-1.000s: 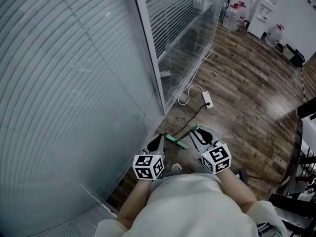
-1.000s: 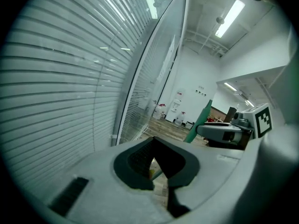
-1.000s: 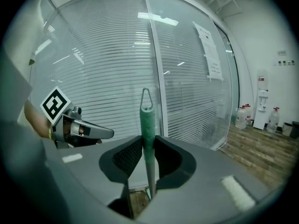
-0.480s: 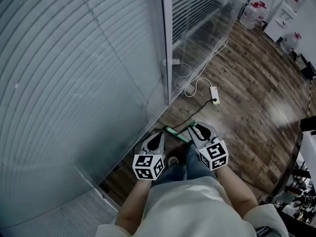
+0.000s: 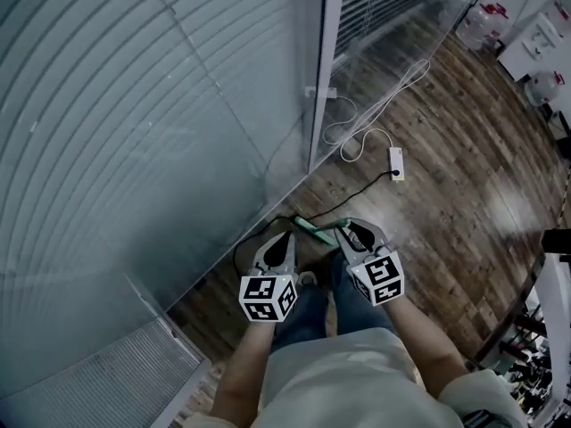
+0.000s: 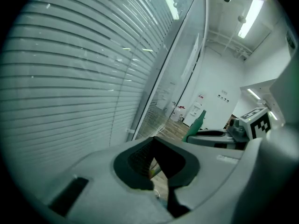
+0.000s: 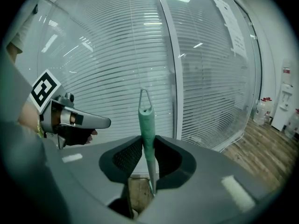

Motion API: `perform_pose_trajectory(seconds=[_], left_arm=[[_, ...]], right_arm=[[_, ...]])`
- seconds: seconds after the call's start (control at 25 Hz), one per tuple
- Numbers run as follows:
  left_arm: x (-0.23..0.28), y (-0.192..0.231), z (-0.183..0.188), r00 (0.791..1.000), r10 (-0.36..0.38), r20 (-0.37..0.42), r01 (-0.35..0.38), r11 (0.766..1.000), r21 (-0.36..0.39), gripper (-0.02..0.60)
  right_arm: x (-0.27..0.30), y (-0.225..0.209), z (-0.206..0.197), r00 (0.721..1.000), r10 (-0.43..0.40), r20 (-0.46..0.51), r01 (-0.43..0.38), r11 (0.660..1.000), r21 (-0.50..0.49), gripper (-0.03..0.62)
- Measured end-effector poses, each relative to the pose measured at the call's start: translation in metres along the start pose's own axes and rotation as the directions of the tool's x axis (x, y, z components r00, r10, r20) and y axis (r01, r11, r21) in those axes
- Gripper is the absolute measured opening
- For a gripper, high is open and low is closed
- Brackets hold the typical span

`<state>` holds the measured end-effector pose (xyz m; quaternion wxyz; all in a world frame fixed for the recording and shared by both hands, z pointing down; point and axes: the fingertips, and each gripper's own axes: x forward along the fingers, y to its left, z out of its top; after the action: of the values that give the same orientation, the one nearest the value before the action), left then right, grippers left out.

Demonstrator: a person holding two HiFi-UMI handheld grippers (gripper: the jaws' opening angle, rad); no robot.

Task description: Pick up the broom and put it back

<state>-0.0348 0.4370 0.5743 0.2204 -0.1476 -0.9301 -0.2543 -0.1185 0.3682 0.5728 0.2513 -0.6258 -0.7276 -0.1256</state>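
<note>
The broom shows only as its green handle [image 5: 315, 229], slanting low over the wood floor close to the glass wall. My right gripper [image 5: 350, 230] is shut on it; in the right gripper view the handle [image 7: 146, 125] rises between the pads with its hanging loop on top. My left gripper [image 5: 284, 239] hangs beside it on the left, shut with nothing between its pads. It appears in the right gripper view as the left gripper [image 7: 100, 122], apart from the handle. The broom head is hidden below me.
A glass wall with blinds [image 5: 134, 132] and a metal post [image 5: 323, 69] run along the left. A power strip [image 5: 396, 160] with white and black cables lies on the floor ahead. Water bottles [image 5: 486, 20] stand far right. A floor grille [image 5: 116, 373] sits lower left.
Both grippers have sunk toward the floor and closer to the glass wall, the right one still holding the handle. The head view has swung, so the post now stands further right.
</note>
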Motion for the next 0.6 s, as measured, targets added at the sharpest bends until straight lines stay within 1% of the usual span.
perform_pose_trajectory(seconds=[0.12,0.32,0.6], left_arm=[[0.010,0.006,-0.007,1.000,0.018,-0.007,-0.018,1.000,-0.011,0.003],[0.023,0.015,-0.023,0.999,0.048,-0.014,-0.048,0.998,-0.035,0.003],[0.044,0.027,-0.033,0.997,0.071,-0.026,-0.072,0.996,-0.048,0.003]], right_arm=[[0.014,-0.005,-0.007,1.000,0.013,-0.010,-0.013,1.000,0.004,0.092],[0.036,-0.016,-0.029,0.999,0.024,-0.043,-0.024,1.000,0.006,0.092],[0.070,-0.030,-0.040,0.998,0.034,-0.059,-0.034,0.999,0.006,0.092]])
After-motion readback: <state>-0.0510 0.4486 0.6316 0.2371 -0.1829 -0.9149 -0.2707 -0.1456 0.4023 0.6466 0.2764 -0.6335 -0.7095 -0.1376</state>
